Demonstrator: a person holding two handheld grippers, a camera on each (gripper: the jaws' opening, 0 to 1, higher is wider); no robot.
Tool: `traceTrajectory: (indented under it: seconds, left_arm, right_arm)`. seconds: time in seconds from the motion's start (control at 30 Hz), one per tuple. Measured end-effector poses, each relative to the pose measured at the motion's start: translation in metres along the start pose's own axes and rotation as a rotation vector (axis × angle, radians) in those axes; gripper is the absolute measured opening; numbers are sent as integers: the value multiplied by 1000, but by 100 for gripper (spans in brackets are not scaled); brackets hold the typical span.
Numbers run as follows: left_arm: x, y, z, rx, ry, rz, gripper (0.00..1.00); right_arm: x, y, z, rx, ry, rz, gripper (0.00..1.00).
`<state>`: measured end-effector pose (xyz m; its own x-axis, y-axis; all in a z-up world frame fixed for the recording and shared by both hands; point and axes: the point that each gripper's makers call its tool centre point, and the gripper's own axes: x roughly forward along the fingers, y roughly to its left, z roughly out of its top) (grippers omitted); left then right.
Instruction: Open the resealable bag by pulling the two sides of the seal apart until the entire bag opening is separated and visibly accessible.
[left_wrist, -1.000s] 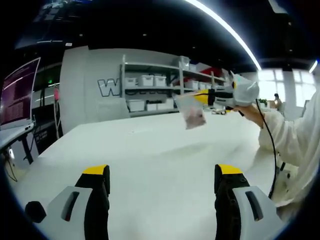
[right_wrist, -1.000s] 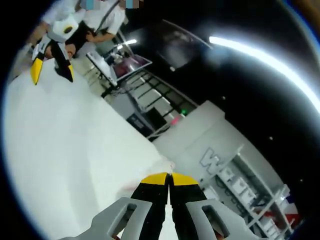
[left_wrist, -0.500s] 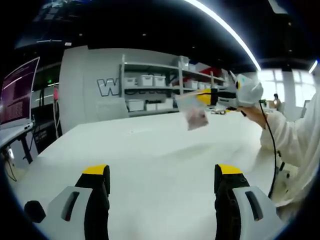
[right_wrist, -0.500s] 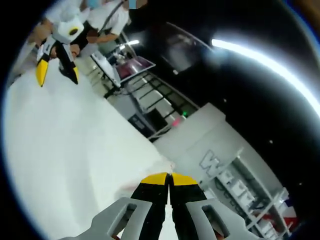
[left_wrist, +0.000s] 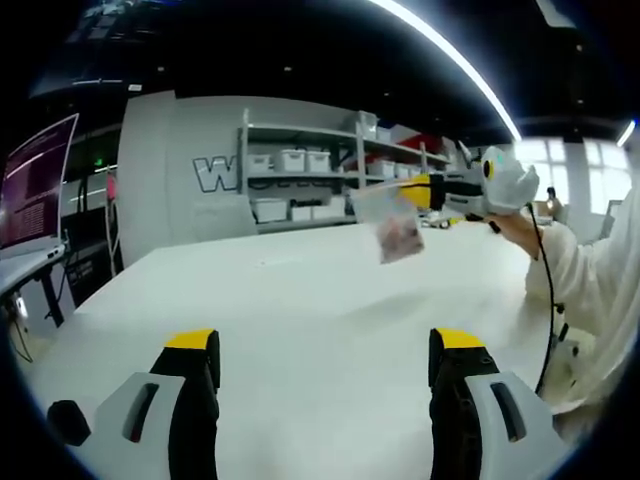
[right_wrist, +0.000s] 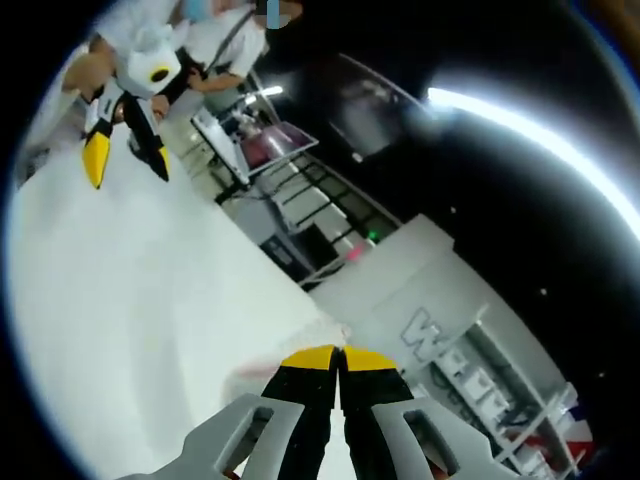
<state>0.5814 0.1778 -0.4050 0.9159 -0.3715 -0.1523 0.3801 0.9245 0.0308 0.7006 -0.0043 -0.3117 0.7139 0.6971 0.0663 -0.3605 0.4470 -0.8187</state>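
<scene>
A clear resealable bag with pinkish contents hangs in the air above the white table. My right gripper comes in from the right, shut on the bag's top edge, with a hand and white sleeve behind it. Low over the near table, my left gripper stands open with nothing between its yellow-tipped jaws. In the right gripper view, my right gripper has its jaws pressed together on the translucent bag, which hangs away from the tips. The left gripper shows far off at top left, open.
Metal shelves with white bins stand along the back wall behind the table. A lit monitor sits on a desk at the left. A person in white is at the table's side.
The right gripper and the hanging bag have drifted slightly to the right in the left gripper view. The right gripper view has turned a little. My left gripper stays open and still.
</scene>
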Motion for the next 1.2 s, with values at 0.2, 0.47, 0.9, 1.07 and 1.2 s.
traceTrajectory:
  seconds: [0.2,0.47,0.9,1.07,1.2]
  left_arm:
    - [-1,2,0,-1,0,5,85]
    - [0,1,-2,-3,0,4,85]
    - [0,0,-3,-2,3,2,85]
    - [0,0,-3,-2,4,5,85]
    - [0,-1,-4,-1,7,2,85]
  right_arm:
    - [-2,1,-2,-1,6,0,0]
    - [-6,5,-2,-11,7,3,0]
    - [-16,22,-9,-11,26,33,0]
    - [-18,23,-13,-3,34,32,0]
    - [-19,23,-19,6,44,32,0]
